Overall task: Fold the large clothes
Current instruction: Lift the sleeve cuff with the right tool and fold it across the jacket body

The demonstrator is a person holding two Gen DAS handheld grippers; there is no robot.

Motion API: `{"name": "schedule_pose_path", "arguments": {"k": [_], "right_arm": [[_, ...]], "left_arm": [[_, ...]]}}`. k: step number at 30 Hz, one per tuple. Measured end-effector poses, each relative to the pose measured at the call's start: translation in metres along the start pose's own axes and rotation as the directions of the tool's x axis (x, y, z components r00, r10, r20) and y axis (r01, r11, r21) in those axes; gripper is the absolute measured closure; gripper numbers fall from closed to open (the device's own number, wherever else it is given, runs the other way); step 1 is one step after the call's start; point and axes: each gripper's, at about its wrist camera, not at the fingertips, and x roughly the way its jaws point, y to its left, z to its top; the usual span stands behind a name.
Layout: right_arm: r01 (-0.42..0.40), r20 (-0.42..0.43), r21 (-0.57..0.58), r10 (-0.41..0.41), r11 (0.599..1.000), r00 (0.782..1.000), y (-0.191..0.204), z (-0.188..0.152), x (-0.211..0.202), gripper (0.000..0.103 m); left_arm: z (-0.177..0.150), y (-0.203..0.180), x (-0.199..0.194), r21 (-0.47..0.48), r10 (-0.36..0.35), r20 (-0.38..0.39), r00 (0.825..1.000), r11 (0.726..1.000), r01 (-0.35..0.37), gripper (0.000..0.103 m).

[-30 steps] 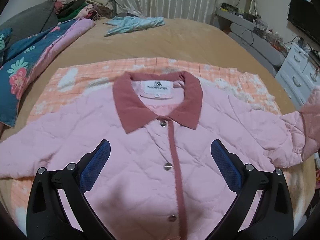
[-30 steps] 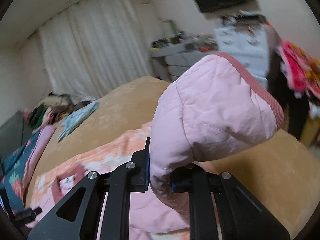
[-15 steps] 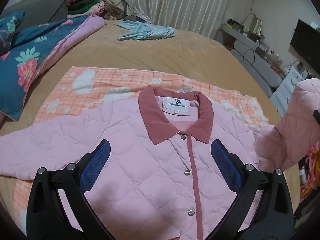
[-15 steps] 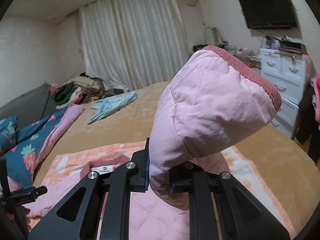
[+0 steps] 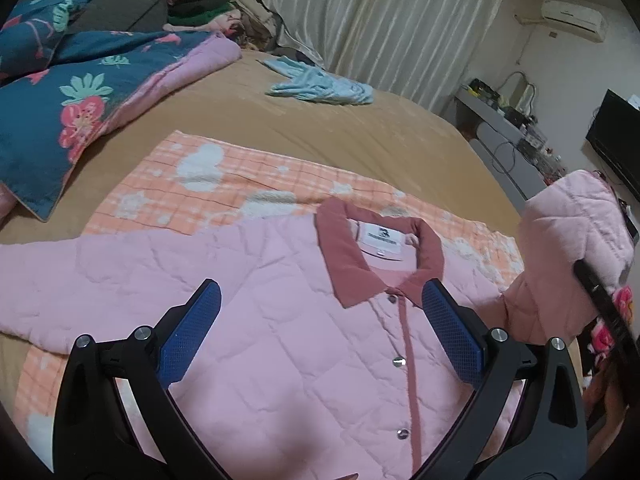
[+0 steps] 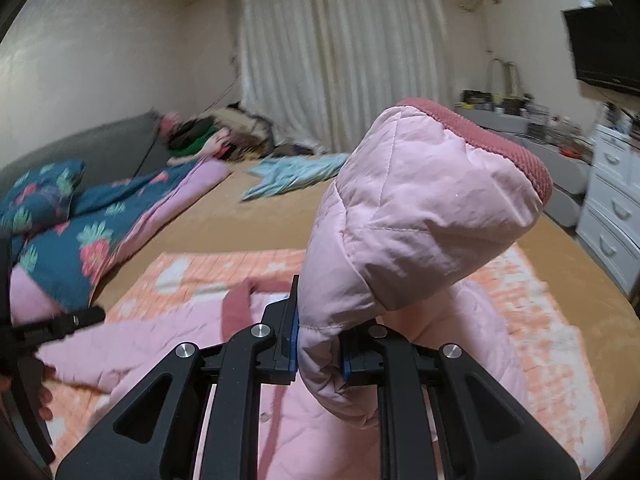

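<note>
Both wrist cameras look down along their jaws across the bed (image 5: pixel 360 128) toward the far curtain (image 6: pixel 340 60); both close above the pink jacket (image 5: pixel 280 320).

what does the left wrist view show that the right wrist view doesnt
Only the left wrist view: the open left gripper above the jacket's front, its snap buttons and the white neck label.

Only the right wrist view: the right gripper shut on the sleeve, lifted with its ribbed cuff topmost, and the white drawers.

Both: the pink quilted jacket, orange checked blanket, floral quilt, light blue garment and curtains.
</note>
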Motion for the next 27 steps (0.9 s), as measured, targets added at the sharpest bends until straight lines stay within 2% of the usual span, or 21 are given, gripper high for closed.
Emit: {"name": "schedule_pose_path", "arguments": {"k": [2, 10, 16, 19, 21, 22, 23, 24, 25, 27], "right_arm": [[-0.022, -0.029, -0.027, 0.021, 0.999, 0.999, 0.018, -0.007, 0.014, 0.089], [-0.093, -0.168, -0.160, 0.066, 0.983, 0.984, 0.082, -0.058, 0.060, 0.087], [-0.158, -0.296, -0.206, 0.092, 0.966, 0.951, 0.112, -0.106, 0.088, 0.080], [-0.191, -0.342, -0.228, 0.105, 0.955, 0.934, 0.126, -0.125, 0.095, 0.073], [-0.216, -0.372, -0.237, 0.117, 0.947, 0.921, 0.135, -0.138, 0.096, 0.059], [-0.232, -0.389, -0.232, 0.128, 0.945, 0.912, 0.138, -0.142, 0.098, 0.052], [-0.246, -0.408, -0.222, 0.139, 0.944, 0.902, 0.138, -0.144, 0.097, 0.040], [-0.252, -0.417, -0.220, 0.143, 0.942, 0.898, 0.139, -0.145, 0.096, 0.033], [-0.264, -0.429, -0.228, 0.147, 0.937, 0.891, 0.141, -0.146, 0.093, 0.030], [-0.265, -0.414, -0.234, 0.151, 0.936, 0.898, 0.134, -0.142, 0.077, 0.017]], "left_arm": [[0.000, 0.008, 0.000, -0.015, -0.002, 0.002, 1.000, 1.000, 0.002, 0.009], [-0.010, 0.040, 0.010, -0.138, -0.097, -0.057, 0.994, 0.986, 0.089, 0.009], [-0.023, 0.056, 0.012, -0.199, -0.156, -0.066, 0.986, 0.970, 0.140, 0.009], [-0.030, 0.061, 0.018, -0.249, -0.223, -0.089, 0.971, 0.948, 0.195, 0.009], [-0.036, 0.062, 0.024, -0.287, -0.277, -0.111, 0.955, 0.928, 0.236, 0.009], [-0.041, 0.063, 0.029, -0.317, -0.315, -0.130, 0.940, 0.912, 0.262, 0.009], [-0.045, 0.064, 0.033, -0.339, -0.341, -0.139, 0.930, 0.898, 0.279, 0.009], [-0.050, 0.065, 0.037, -0.358, -0.358, -0.150, 0.921, 0.888, 0.287, 0.009], [-0.054, 0.065, 0.041, -0.366, -0.362, -0.164, 0.918, 0.886, 0.284, 0.009], [-0.064, 0.065, 0.051, -0.373, -0.354, -0.204, 0.913, 0.890, 0.262, 0.009]]}}
